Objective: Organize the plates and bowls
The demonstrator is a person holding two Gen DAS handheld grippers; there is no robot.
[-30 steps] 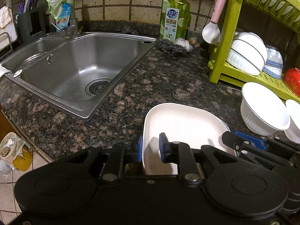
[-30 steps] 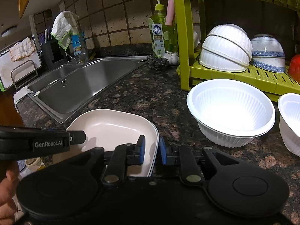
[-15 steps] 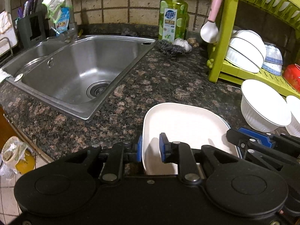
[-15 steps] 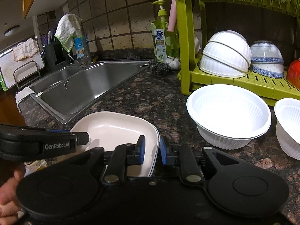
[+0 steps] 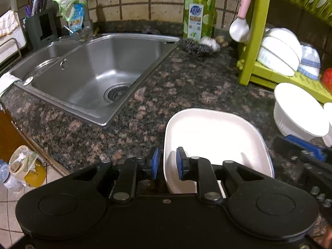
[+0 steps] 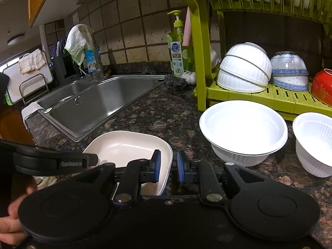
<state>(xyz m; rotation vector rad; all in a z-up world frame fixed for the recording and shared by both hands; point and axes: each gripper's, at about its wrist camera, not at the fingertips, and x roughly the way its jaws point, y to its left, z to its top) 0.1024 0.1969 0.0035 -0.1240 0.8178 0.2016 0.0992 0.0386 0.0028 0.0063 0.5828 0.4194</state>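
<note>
A cream, square-ish plate (image 5: 213, 137) is held just above the granite counter near its front edge. My left gripper (image 5: 167, 161) is shut on the plate's left rim. My right gripper (image 6: 168, 166) is shut on the right rim of the same plate (image 6: 124, 147). A wide white ribbed bowl (image 6: 242, 124) stands on the counter to the right, with a second white bowl (image 6: 315, 137) beside it. Upturned white bowls (image 6: 244, 68), blue-and-white bowls (image 6: 289, 72) and a red bowl (image 6: 322, 87) rest on the lower shelf of the green dish rack (image 6: 199, 72).
A steel double sink (image 5: 93, 72) lies to the left. By the back wall are a green soap bottle (image 5: 198, 18) and a wire scrubber (image 5: 195, 47). A pink-handled spoon (image 5: 239, 29) hangs on the rack. A person's hand (image 6: 10, 217) shows at lower left.
Both grippers have risen a little with the plate held between them, so the counter, bowls and rack sit lower in both views. The grip on the plate is unchanged.
</note>
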